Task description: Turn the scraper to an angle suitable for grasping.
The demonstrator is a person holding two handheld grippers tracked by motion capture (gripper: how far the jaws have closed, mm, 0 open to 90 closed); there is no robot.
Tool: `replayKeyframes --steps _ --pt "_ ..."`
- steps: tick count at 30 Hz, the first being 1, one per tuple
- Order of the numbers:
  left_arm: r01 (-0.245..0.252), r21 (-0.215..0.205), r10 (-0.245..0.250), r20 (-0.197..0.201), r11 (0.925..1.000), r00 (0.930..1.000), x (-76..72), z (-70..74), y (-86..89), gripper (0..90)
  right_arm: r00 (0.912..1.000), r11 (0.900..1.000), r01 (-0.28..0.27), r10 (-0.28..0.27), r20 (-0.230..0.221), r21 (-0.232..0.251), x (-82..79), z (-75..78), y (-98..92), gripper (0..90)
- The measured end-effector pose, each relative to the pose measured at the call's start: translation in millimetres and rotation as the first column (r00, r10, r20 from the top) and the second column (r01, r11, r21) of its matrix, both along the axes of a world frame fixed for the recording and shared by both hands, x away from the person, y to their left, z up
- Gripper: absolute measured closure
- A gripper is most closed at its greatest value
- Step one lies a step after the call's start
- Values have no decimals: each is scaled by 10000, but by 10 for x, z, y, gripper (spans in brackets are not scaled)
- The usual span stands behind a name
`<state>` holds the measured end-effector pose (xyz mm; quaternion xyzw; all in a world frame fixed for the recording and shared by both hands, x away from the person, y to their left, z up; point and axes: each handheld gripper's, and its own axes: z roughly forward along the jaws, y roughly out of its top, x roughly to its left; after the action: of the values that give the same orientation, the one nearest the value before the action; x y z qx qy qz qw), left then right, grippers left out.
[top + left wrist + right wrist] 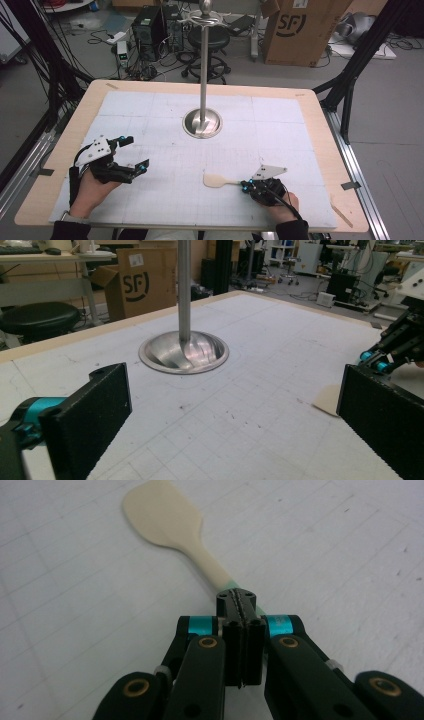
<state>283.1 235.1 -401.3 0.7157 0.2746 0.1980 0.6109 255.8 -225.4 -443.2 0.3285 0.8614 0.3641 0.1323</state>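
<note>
**Right tool pinching the spatula handle, left tool spread and idle**

I work at a light wooden table (320, 130) covered by a white gridded mat (170, 145). At the mat's far middle stands a tall polished metal pole on a round dished base (202, 123); in my left gripper view that base (184, 352) sits ahead between my two jaws.

My left hand (90, 192) rests on the mat's near left, palm down, forearm coming in from the bottom edge. It holds my left gripper (133, 153) pointing right and a little forward, its jaws spread wide with nothing between them.

My right hand (280, 200) lies at the near right, pointing my right gripper (243, 185) leftward, low to the mat. In my right gripper view its jaws are pressed together on the pale green end of a flat cream-coloured spatula (167, 522). The spatula (218, 180) lies on the mat with its broad blade stretching away from my jaw tips toward the table's middle, well apart from my left tool and well short of the pole's base.
</note>
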Motion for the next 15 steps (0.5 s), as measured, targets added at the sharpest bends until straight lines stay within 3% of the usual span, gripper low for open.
replayKeyframes --steps 9,15 --pt "66 305 -61 -163 9995 9998 -22 -37 -38 17 9982 9984 505 -512 297 249 359 -35 75 900" --pt "57 372 -50 -192 9993 9998 -23 -45 -34 17 9953 9969 741 -757 604 278 573 -55 293 900"
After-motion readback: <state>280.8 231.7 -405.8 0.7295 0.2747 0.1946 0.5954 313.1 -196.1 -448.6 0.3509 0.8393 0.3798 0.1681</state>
